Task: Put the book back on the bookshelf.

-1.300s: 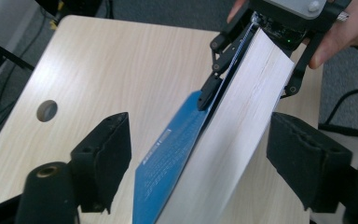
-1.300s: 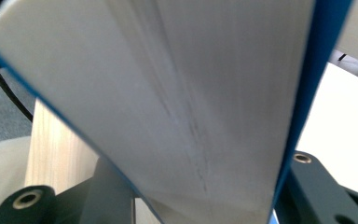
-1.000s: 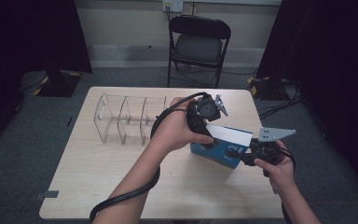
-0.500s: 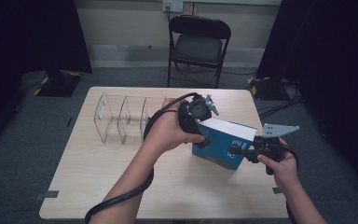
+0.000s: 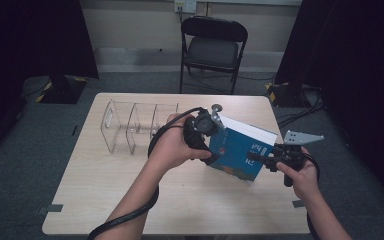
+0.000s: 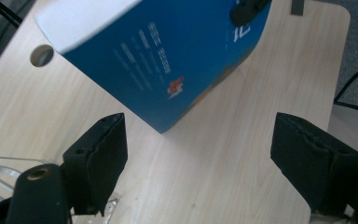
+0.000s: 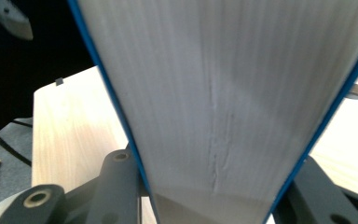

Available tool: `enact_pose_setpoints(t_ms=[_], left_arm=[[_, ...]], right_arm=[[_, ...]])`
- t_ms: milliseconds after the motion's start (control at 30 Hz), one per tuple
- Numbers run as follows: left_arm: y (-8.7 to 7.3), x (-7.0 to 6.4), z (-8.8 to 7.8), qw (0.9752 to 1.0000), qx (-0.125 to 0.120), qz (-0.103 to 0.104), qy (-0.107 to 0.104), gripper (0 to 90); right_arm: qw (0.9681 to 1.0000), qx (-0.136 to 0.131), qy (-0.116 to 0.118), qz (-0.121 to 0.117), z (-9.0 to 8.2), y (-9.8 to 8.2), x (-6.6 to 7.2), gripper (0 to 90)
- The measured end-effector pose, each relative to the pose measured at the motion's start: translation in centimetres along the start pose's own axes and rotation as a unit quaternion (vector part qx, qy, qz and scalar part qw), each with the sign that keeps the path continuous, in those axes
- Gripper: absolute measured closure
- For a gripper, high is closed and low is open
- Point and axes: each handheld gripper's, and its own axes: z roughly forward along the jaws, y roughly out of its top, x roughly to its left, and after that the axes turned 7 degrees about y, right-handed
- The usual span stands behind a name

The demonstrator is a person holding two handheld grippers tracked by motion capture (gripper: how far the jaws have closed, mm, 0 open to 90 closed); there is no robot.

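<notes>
Your right gripper (image 5: 254, 159) pinches the blue book (image 5: 240, 150) by its page edge, holding it tilted off the table (image 5: 105, 200), beside the clear rack (image 5: 130, 125). Your left gripper (image 6: 198, 154) hangs near the book, jaws spread, holding nothing. Judging by this, slotting the book into the rack remains.

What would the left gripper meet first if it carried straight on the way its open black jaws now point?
Probably the blue softcover book. In the left gripper view, the left gripper has its jaws open, with the book's lower corner between and beyond them. Past that lies the light wooden table; depth is unclear.
</notes>
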Motion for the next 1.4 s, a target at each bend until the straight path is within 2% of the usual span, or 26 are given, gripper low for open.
enact_pose_setpoints(t_ms=[100, 233, 333, 400, 433, 567, 633, 833, 1400], left_arm=[[-0.4, -0.1, 0.7, 1.0000, 0.007, -0.003, -0.006, 18.7], [-0.8, -0.2, 1.3, 0.9998, 0.007, -0.011, -0.015, 18.8], [-0.9, -0.3, 1.7, 0.9997, 0.007, -0.013, -0.019, 20.5], [-1.0, -0.3, 1.8, 0.9996, 0.005, -0.013, -0.024, 20.5], [-1.1, -0.3, 1.8, 0.9996, 0.004, -0.016, -0.024, 21.2], [-1.3, -0.3, 1.7, 0.9996, 0.006, -0.017, -0.023, 20.9], [-1.6, -0.2, 1.6, 0.9996, 0.009, -0.015, -0.022, 20.9], [-2.2, -0.3, 1.8, 0.9995, 0.005, -0.022, -0.024, 20.9], [-3.6, 0.0, 2.4, 0.9990, 0.019, -0.032, -0.026, 21.1]], right_arm=[[0.9999, 0.003, -0.013, -0.010, 0.1, 0.1, 0.2, 59.1], [0.9998, -0.002, -0.018, -0.004, 0.2, 0.0, 0.3, 58.4], [0.9994, -0.009, -0.034, 0.004, 0.5, 0.0, 0.6, 56.4], [0.9990, -0.021, -0.038, -0.003, 0.8, 0.0, 0.8, 55.6], [0.9988, -0.031, -0.038, 0.002, 1.1, 0.2, 0.9, 54.1], [0.9985, -0.029, -0.047, 0.000, 1.9, 0.5, 1.2, 53.4], [0.9983, -0.023, -0.053, -0.010, 2.1, 0.7, 1.4, 55.5], [0.9978, -0.017, -0.056, -0.030, 2.1, 0.5, 1.8, 57.6], [0.9975, -0.019, -0.063, -0.027, 2.2, 0.5, 2.2, 61.1]])
